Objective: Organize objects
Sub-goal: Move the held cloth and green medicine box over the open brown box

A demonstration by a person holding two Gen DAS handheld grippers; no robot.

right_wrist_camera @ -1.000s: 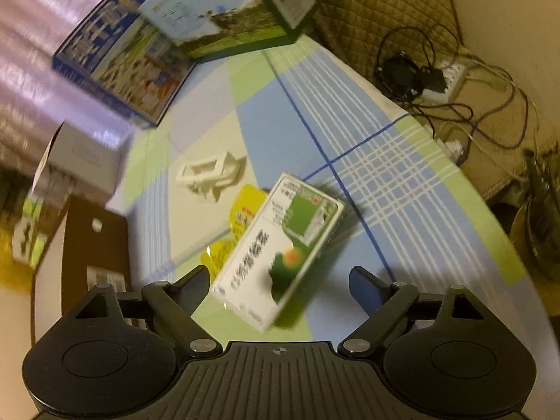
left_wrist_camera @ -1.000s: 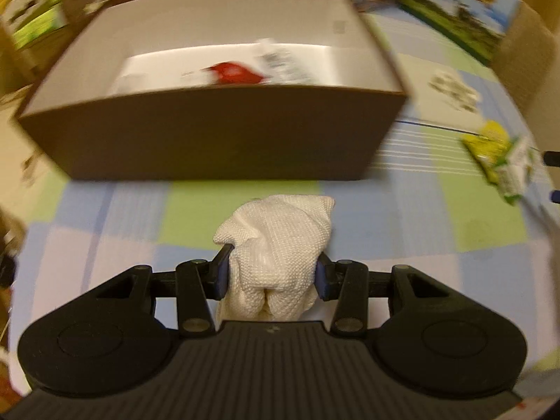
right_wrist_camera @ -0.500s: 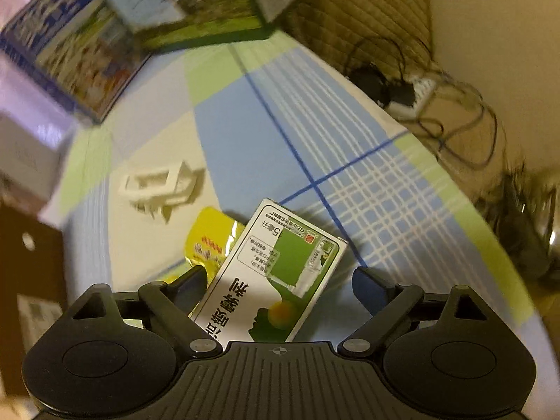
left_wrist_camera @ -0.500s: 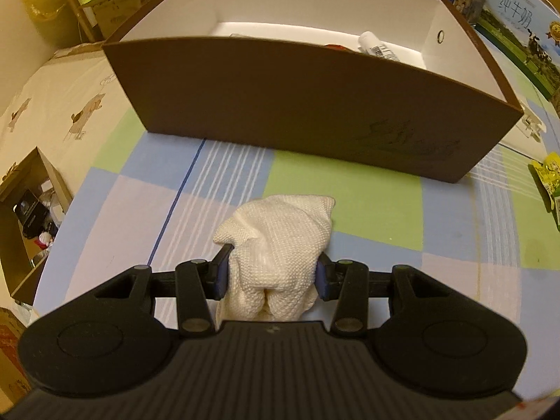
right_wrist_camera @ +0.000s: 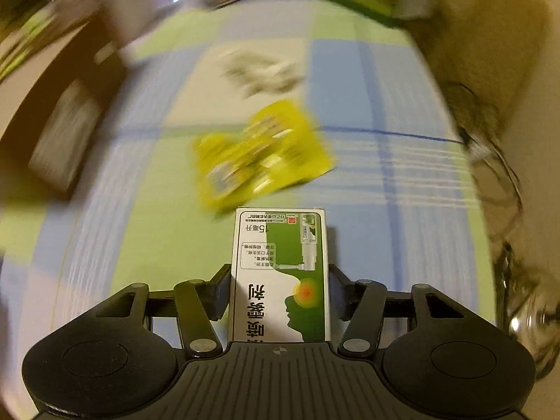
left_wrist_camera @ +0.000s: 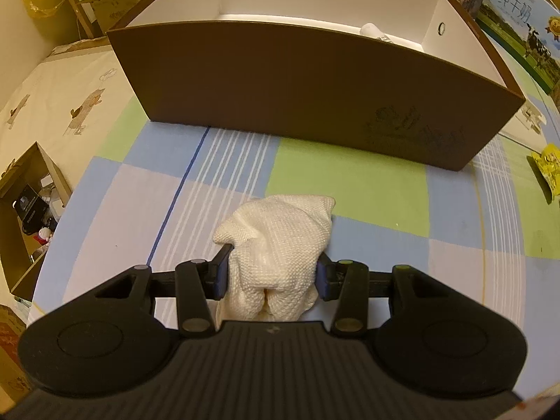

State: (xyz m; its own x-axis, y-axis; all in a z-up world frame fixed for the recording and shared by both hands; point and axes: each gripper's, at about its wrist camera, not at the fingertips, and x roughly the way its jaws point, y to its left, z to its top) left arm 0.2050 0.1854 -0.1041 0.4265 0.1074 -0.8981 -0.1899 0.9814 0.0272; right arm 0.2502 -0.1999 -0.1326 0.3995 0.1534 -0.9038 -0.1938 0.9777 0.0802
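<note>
Left gripper (left_wrist_camera: 273, 273): you clamp a white, coarse-knit bunched cloth (left_wrist_camera: 278, 245) above the checked sheet (left_wrist_camera: 350, 189), near the brown cardboard box (left_wrist_camera: 315, 94).
Right gripper (right_wrist_camera: 280, 290): you pinch a glossy green-and-white rectangular carton (right_wrist_camera: 280, 276); a crinkled yellow packet (right_wrist_camera: 262, 157) lies just beyond.

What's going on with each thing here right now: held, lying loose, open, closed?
Left gripper: shut on the cloth.
Cloth: bunched, held.
Brown box: open-topped, a white item inside.
Right gripper: shut on the green carton.
Green carton: closed, held.
Yellow packet: lying loose, blurred.
</note>
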